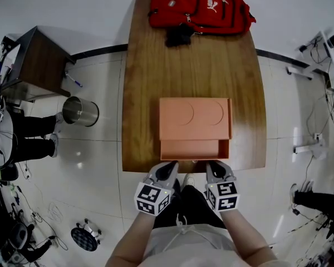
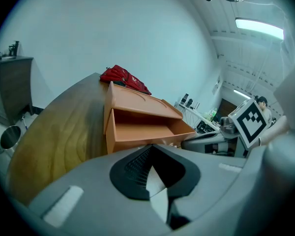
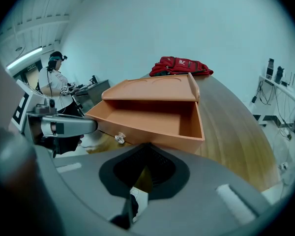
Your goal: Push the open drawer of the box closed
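Note:
An orange box (image 1: 195, 115) stands on the wooden table (image 1: 145, 93), its drawer (image 1: 192, 149) pulled out toward the near edge. The drawer (image 3: 147, 119) looks empty and has a small clear knob (image 3: 120, 138) on its front. My left gripper (image 1: 169, 169) sits just off the table's near edge, in front of the drawer's left corner, jaws together. My right gripper (image 1: 216, 168) is level with it before the drawer's right corner, also shut and holding nothing. In the left gripper view the drawer (image 2: 137, 132) lies just beyond the left gripper (image 2: 155, 149). Neither gripper touches the drawer front.
A red backpack (image 1: 200, 7) and a black item (image 1: 180, 35) lie at the table's far end. On the floor to the left are a metal bin (image 1: 79, 111) and a dark cabinet (image 1: 36, 63), with a seated person (image 1: 22, 132) beyond.

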A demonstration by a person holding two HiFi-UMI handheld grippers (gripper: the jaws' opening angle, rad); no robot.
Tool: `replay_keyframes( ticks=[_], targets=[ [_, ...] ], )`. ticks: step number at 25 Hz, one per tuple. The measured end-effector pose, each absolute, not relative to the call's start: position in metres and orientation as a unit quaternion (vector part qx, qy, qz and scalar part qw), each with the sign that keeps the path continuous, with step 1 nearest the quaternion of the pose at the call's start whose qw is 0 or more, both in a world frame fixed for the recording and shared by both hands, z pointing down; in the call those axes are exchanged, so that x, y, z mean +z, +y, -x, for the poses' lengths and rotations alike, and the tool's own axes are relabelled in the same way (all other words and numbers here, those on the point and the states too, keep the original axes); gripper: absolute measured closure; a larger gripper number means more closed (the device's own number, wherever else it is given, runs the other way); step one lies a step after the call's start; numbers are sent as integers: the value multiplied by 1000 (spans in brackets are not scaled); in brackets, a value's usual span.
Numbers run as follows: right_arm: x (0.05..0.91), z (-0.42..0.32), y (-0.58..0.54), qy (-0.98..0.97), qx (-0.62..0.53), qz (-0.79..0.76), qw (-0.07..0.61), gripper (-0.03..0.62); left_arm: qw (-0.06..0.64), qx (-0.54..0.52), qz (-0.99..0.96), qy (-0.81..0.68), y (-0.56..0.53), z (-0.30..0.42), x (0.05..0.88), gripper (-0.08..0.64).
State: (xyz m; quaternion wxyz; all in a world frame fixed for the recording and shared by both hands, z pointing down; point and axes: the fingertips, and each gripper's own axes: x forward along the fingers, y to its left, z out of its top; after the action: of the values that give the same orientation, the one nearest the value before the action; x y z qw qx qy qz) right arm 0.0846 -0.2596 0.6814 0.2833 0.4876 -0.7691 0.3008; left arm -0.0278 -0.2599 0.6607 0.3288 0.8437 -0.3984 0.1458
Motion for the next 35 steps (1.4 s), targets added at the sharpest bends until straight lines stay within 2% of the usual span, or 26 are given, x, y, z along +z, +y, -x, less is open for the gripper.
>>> replay_keyframes(
  ticks=[7, 26, 30, 35],
  targets=[
    [680, -90, -292, -769, 294, -491, 286, 584, 345, 121, -835, -412, -293, 26, 650, 554],
    [676, -97, -326, -761, 290, -506, 283, 584, 332, 132, -840, -408, -326, 31, 652, 554],
    [658, -95, -320, -771, 280, -506, 267, 584, 311, 119, -848, -414, -323, 34, 629, 554],
    [594, -85, -315, -816, 210, -496, 209, 584, 236, 75, -871, -425, -322, 30, 562, 554]
  ],
)
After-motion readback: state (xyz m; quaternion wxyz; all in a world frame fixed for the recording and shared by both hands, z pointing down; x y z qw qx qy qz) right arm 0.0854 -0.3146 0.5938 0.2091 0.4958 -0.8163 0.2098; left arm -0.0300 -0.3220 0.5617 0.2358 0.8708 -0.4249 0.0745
